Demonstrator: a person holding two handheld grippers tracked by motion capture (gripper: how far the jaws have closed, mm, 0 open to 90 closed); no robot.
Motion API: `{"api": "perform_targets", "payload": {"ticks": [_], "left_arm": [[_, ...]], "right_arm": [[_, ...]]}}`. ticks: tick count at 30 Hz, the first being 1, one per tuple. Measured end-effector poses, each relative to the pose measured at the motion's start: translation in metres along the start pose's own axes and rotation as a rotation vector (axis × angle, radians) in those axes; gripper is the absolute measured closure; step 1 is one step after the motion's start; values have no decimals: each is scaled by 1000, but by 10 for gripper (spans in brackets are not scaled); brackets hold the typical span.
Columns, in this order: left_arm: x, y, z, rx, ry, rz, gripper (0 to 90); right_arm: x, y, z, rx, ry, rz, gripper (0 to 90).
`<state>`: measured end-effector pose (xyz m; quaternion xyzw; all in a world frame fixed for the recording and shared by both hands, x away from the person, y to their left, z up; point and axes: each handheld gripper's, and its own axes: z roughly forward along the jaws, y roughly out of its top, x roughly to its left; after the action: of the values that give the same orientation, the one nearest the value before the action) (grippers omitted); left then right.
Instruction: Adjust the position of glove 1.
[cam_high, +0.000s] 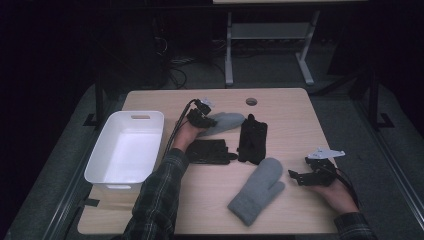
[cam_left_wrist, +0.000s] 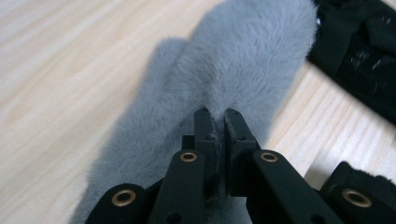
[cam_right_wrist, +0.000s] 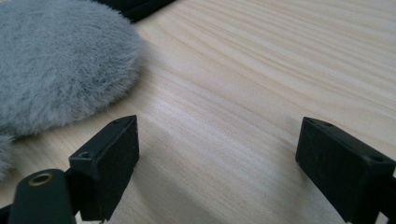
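Left gripper view: my left gripper has its fingers pinched on a fold of the far grey mitten, with pile bunched up in the narrow gap between the pads. The mitten lies flat on the bench, stretching away ahead of the fingertips, its thumb lobe off to their left. It is thick, soft and furry, uniformly grey, and I judge it will sag and drape once lifted.

From the high view I place this mitten at the middle of the bench, directly in front of the left gripper. The white bin stands well off to the left of the fingers and holds nothing.

Progress, as I judge it: the work appears to be clearing gloves into the bin. The grasp on the first mitten is made; the lift and carry remain. The second grey mitten and the two black gloves lie loose on the bench.

My right gripper rests low near the bench's right edge with its fingers spread wide and nothing between them; the second mitten's rounded end lies just beyond the left finger, apart from it.
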<state>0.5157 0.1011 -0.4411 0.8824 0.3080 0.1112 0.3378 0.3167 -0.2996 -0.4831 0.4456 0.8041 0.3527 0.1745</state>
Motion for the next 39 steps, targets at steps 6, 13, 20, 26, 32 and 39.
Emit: {"api": "perform_targets", "payload": {"ticks": [6,13,20,26,32,39], "left_arm": [[-2,7,-23,-41,12,-69,861],[-16,10,-54,-54,3,-88,861],[-53,0,-89,-46,-12,-73,861],[-82,-15,-103,-37,-22,-63,861],[-106,-34,-116,-35,-23,-66,861],[-126,-54,-118,-4,-36,-54,860]], "right_arm": [[0,0,0,0,0,0,132],[0,0,0,1,0,-2,132],[0,0,0,1,-1,-1,132],[0,0,0,1,-3,0,132],[0,0,0,0,-3,2,132],[0,0,0,0,-3,3,132]]}}
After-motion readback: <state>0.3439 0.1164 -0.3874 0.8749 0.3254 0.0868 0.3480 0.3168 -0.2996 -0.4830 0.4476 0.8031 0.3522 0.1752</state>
